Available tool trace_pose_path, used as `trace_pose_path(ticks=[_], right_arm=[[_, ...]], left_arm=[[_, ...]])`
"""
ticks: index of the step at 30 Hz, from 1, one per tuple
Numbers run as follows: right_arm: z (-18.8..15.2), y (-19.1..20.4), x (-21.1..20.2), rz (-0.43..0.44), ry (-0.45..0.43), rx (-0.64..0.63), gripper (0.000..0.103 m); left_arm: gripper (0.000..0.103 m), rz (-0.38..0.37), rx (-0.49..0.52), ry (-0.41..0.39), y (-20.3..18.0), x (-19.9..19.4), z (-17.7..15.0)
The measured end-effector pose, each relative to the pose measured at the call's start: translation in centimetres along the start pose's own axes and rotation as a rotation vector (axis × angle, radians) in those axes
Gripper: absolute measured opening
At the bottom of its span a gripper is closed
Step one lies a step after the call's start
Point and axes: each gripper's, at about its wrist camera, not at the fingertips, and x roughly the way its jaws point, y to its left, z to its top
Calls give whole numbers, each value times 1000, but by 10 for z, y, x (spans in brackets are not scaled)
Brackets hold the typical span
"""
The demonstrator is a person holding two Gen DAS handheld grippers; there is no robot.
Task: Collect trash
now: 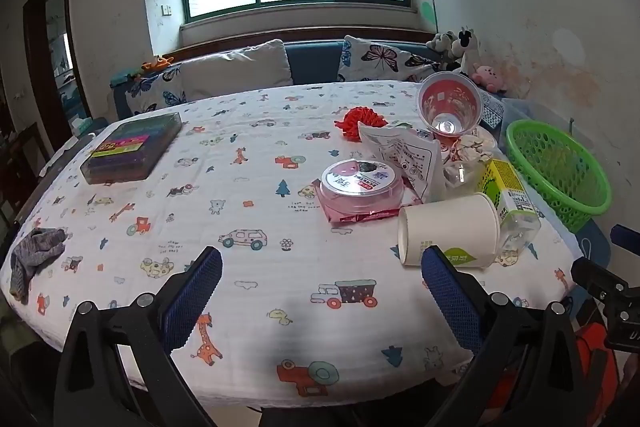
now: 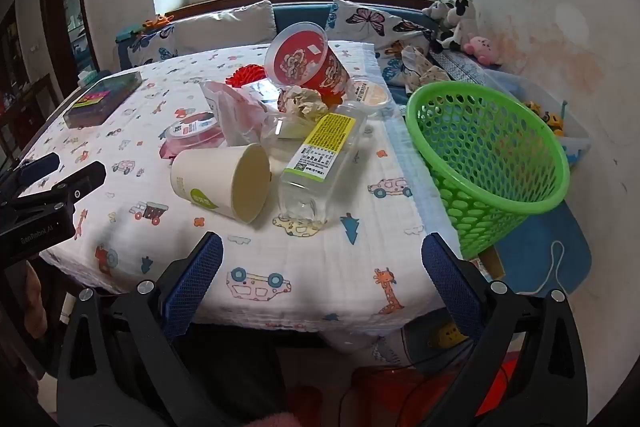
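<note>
Nearest, left gripper (image 1: 322,291) spread to full width above the near edge of the table (image 1: 280,379), nothing between the blue pads, nothing touched. Right gripper (image 2: 322,277) likewise splayed wide and empty, hovering over the table's near right corner, clear of the patterned tablecloth (image 2: 320,287).

Just beyond, on the right half of the table, a white paper cup (image 2: 224,183) tipped on its side, mouth toward the right. Touching it on the right, a clear plastic bottle (image 2: 320,163) with a yellow label, also lying down. Off the right edge, tilted toward the table, a green perforated basket (image 2: 488,163), seemingly empty.

Farther in, a heap of trash: pink round container (image 1: 358,183) on a pink wrapper, white plastic bag (image 1: 404,155), crumpled paper (image 2: 304,103), and a red noodle cup (image 2: 304,61) leaning on top of the pile. Behind it, a red ruffled object (image 1: 358,121).

Far left, a clear box of coloured items (image 1: 132,147); near left, a grey sock (image 1: 34,259) on the cloth.
</note>
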Motion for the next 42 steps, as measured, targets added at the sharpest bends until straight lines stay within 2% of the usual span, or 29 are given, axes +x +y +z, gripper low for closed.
trace_pose_path(ticks=[7,15,42], right_arm=[[0,0,-1,-1,-5,1,99],[0,2,-1,0,-2,3,99],[0,1,2,9,-2,5,99]], left_arm=[[97,-24,-13,31,3,6,-1],[97,-22,-32,20,3,2,-1],[97,-12,-9,7,-1,3,1]])
